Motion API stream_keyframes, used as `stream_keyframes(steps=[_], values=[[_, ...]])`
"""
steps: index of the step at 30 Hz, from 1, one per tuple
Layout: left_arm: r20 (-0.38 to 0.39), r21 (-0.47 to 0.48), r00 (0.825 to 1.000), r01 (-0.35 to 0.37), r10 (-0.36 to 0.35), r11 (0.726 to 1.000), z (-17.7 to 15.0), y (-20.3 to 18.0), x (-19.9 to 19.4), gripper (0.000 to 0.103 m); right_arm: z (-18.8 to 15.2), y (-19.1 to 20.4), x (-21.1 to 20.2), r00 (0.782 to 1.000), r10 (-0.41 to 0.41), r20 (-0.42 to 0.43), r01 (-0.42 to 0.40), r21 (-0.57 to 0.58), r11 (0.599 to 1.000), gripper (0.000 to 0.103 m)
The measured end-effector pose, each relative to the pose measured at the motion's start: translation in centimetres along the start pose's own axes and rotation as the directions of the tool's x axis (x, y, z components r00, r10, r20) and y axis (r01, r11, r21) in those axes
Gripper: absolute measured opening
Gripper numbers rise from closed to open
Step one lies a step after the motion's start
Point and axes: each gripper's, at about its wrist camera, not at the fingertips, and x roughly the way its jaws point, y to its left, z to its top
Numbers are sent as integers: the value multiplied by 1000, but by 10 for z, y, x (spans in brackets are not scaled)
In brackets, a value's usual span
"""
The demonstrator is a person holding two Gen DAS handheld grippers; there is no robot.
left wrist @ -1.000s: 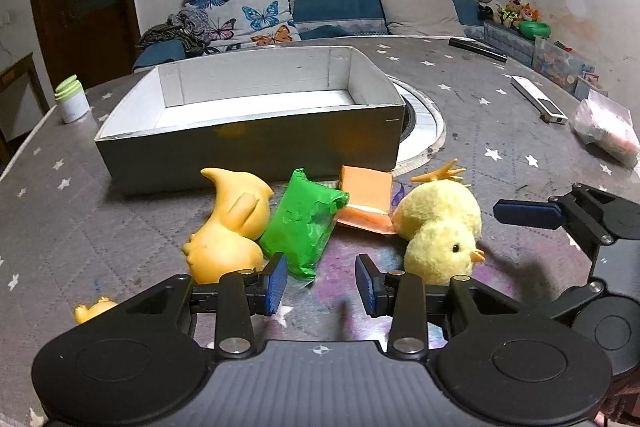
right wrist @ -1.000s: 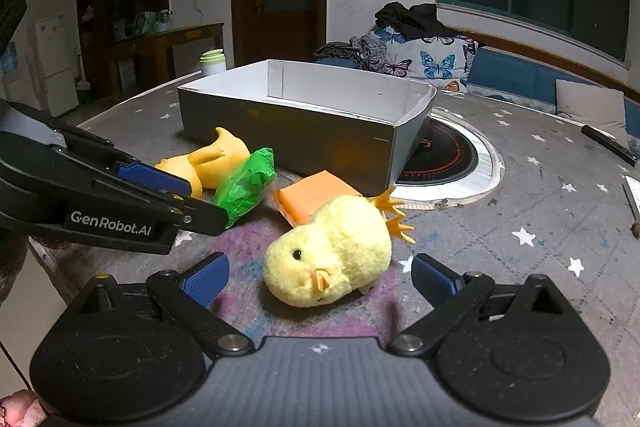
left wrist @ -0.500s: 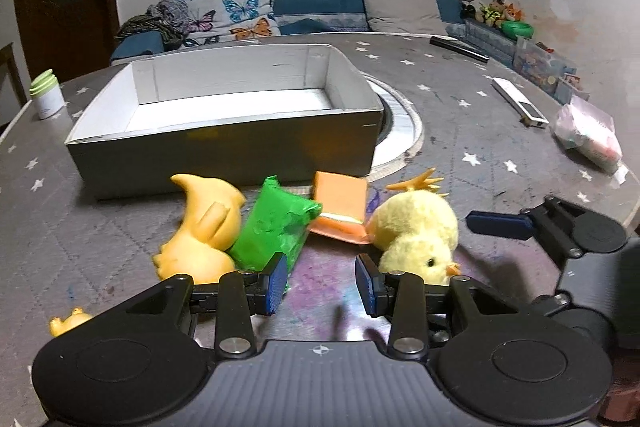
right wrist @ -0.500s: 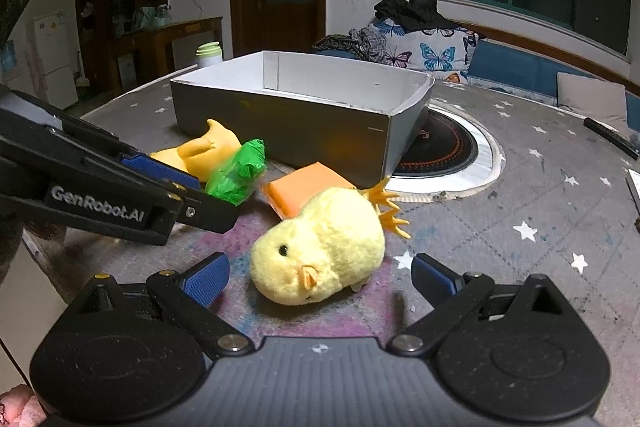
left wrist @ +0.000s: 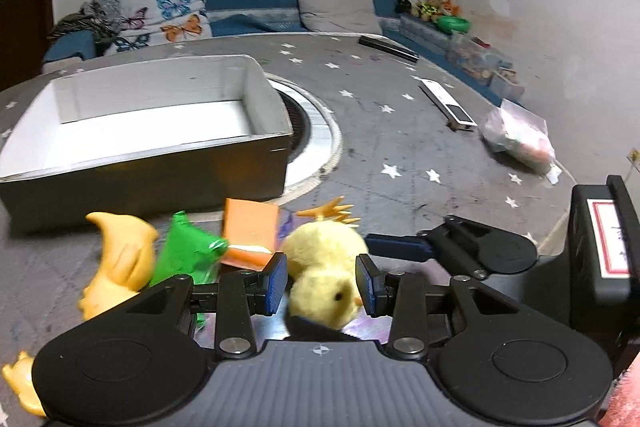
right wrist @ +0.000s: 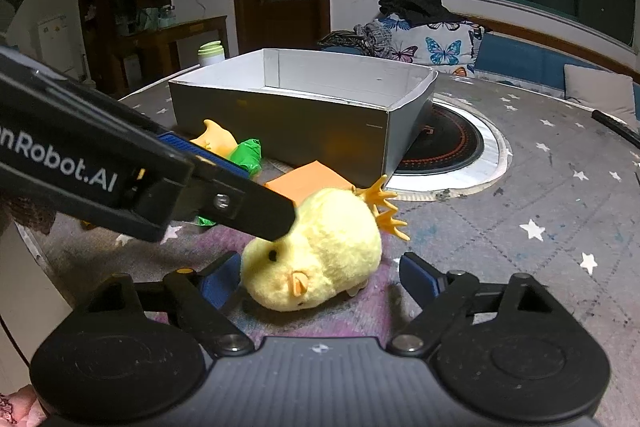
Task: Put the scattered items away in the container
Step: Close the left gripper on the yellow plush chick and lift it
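Note:
A yellow plush chick (left wrist: 324, 275) lies on its side on the table, orange feet toward the box. My left gripper (left wrist: 322, 285) is open with its pads on either side of the chick's head. My right gripper (right wrist: 320, 277) is open, its fingers wide on both sides of the chick (right wrist: 320, 247). The left gripper's finger (right wrist: 240, 203) crosses over the chick's head in the right wrist view. An orange packet (left wrist: 250, 233), a green packet (left wrist: 186, 253) and a yellow rubber duck (left wrist: 120, 263) lie left of the chick. The open grey box (left wrist: 160, 171) stands behind them.
A small yellow toy (left wrist: 20, 383) lies at the near left table edge. A round hotplate (right wrist: 452, 143) is set in the table beside the box. A remote (left wrist: 448, 103), a plastic bag (left wrist: 518, 139) and a dark bar (left wrist: 388, 49) lie on the right. A white jar (right wrist: 211, 53) stands behind the box.
My left gripper has moved right from in front of the green packet to straddle the chick's head. My right gripper has moved closer to the chick.

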Motion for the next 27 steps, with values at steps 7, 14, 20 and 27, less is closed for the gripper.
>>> stream_keyframes(steps=[7,14,20,27], values=[[-60,-15,998,20,-21,1000,2,5,15,40,1,-1,4,1000,18,-9,-18,0,1000,80],[-111,-66,991,71,-78,995,4,15,30,41,2,-2,10,999,37,-18,-37,3,999,72],[-119,-103,986,103,-115,989,6,22,33,41,2,-2,10,999,32,-17,-32,2,999,70],[-95,-112,985,133,-144,985,7,23,20,39,6,1,4,1000,20,-22,-20,-14,1000,69]])
